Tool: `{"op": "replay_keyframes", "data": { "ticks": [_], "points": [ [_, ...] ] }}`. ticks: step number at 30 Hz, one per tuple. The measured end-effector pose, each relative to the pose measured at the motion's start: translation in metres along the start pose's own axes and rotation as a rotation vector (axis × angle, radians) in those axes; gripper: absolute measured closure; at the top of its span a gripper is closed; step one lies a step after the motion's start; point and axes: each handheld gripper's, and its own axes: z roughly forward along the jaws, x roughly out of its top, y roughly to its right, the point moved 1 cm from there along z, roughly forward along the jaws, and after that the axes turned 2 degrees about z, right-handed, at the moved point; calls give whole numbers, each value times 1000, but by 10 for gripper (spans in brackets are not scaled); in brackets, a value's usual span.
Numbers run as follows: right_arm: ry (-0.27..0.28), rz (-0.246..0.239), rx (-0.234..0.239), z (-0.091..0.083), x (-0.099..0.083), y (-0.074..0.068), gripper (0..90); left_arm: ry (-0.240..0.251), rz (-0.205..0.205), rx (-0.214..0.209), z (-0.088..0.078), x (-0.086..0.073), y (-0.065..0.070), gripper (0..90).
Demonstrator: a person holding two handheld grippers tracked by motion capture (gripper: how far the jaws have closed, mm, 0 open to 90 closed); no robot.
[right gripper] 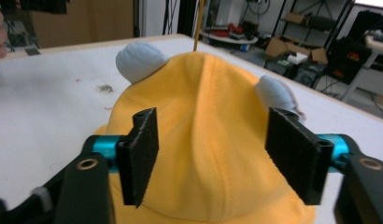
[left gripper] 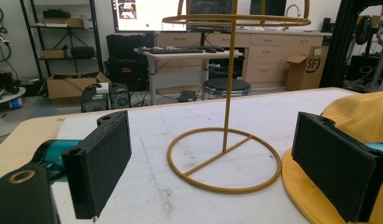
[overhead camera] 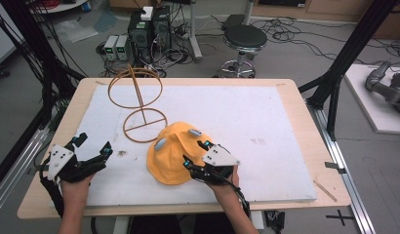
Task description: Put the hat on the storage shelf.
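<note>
The yellow hat lies flat on the white board, directly in front of the right gripper, which is much nearer to it than the left gripper. Both grippers are wide open and hold nothing. The wire stand is just beyond the hat. The right gripper covers the hat's near edge, so contact there is unclear

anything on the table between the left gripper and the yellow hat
No object: the high view shows bare white board between the left hand-held gripper and the hat, with just a small dark smudge on it.
</note>
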Motion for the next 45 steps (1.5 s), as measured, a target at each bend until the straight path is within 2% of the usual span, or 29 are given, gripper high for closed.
{"op": "replay_keyframes", "data": {
  "ticks": [7, 24, 25, 27, 29, 30, 37, 43, 45],
  "points": [
    [-44, -18, -9, 13, 0, -9, 476, 1, -3, 7, -3, -1, -2, 124],
    [-96, 6, -124, 32, 1, -10, 657, -2, -3, 13, -6, -1, -5, 124],
    [-99, -11, -146, 33, 0, -11, 698, -2, -2, 14, -6, -1, -5, 124],
    [-105, -15, -146, 32, 0, -12, 723, -2, -3, 14, -6, -1, -5, 124],
    [-107, -51, -151, 33, 0, -13, 801, -2, -4, 14, -6, -2, -5, 124],
    [-107, -74, -157, 33, 1, -16, 871, -2, -5, 14, -6, -2, -5, 124],
    [-91, -65, -151, 31, 2, -14, 889, -1, -7, 17, -6, -2, -5, 124],
    [-59, -15, -147, 23, 7, -6, 888, 1, -7, 18, -6, -2, -6, 124],
    [-27, -3, -155, 16, 12, -3, 888, 1, -8, 18, -6, -2, -6, 124]
  ]
}}
